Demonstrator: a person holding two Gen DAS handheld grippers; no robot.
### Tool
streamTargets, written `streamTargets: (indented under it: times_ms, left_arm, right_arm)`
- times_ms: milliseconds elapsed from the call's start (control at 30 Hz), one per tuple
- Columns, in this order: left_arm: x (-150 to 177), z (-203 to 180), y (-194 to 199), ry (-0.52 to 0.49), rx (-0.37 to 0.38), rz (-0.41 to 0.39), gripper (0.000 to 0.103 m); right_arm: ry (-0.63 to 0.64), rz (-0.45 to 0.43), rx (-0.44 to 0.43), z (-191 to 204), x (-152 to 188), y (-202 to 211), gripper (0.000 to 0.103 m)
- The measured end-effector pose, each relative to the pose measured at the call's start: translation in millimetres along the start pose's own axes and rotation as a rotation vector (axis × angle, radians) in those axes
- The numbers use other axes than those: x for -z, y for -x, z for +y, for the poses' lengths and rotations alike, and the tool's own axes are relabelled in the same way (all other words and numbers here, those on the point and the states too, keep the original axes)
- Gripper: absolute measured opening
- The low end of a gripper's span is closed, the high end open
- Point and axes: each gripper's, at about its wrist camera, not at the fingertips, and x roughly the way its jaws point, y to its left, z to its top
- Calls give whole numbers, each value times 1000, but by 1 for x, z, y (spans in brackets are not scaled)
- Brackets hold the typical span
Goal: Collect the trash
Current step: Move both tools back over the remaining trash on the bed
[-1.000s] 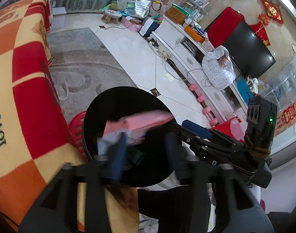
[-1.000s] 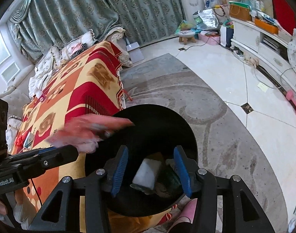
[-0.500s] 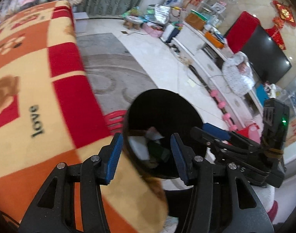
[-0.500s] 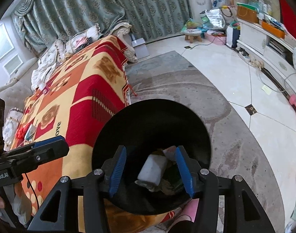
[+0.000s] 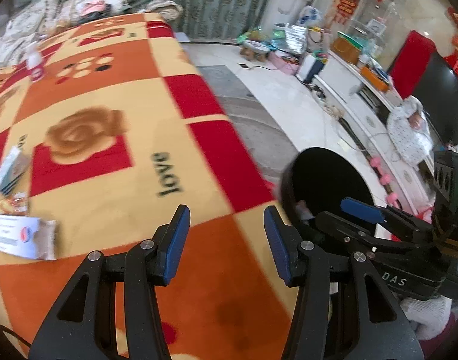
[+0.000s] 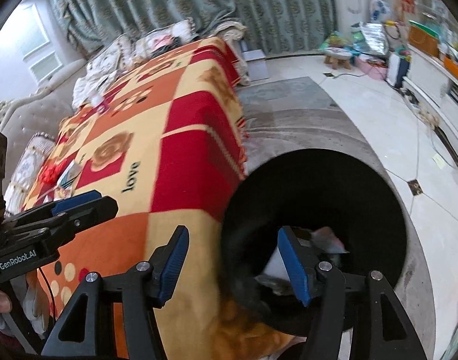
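Note:
A black round trash bin stands beside the blanket-covered table; in the right wrist view the bin holds white and pink scraps. My left gripper is open and empty above the blanket's near corner. My right gripper is open and empty, straddling the bin's near rim. Trash lies on the blanket at the left: a white printed carton, a snack wrapper and a small box. The right gripper also shows in the left wrist view.
A small white bottle stands far back on the blanket. Pillows lie on the sofa behind. A grey rug and white tiled floor lie right of the table. A TV cabinet with clutter lines the right wall.
The pink wrapper held by my left gripper one second ago dropped into the bin. The left gripper has swung left from the bin over the blanket. The right gripper shifted left.

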Motion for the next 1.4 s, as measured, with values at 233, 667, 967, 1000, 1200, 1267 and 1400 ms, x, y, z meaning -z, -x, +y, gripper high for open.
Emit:
streamTargets:
  times_ms: [233, 667, 967, 1000, 1200, 1267, 1400]
  left_arm:
    - [6, 42, 14, 62, -63, -18, 50]
    - [24, 92, 40, 107, -168, -67, 50]
    - [37, 114, 53, 132, -218, -79, 50]
    - [38, 117, 55, 135, -221, -80, 50]
    - [44, 132, 62, 164, -242, -87, 50]
    - [47, 137, 64, 173, -248, -86, 50]
    - [53, 147, 69, 181, -261, -85, 50]
  right_arm:
    - [71, 19, -41, 48, -5, -18, 60]
    - [180, 45, -90, 118, -6, -42, 62]
    - [225, 57, -112, 144, -4, -46, 63]
    - [230, 58, -115, 147, -3, -46, 63]
    - [264, 69, -129, 165, -2, -51, 64]
    - [275, 74, -133, 170, -1, -52, 64]
    - [293, 86, -140, 181, 0, -58, 65]
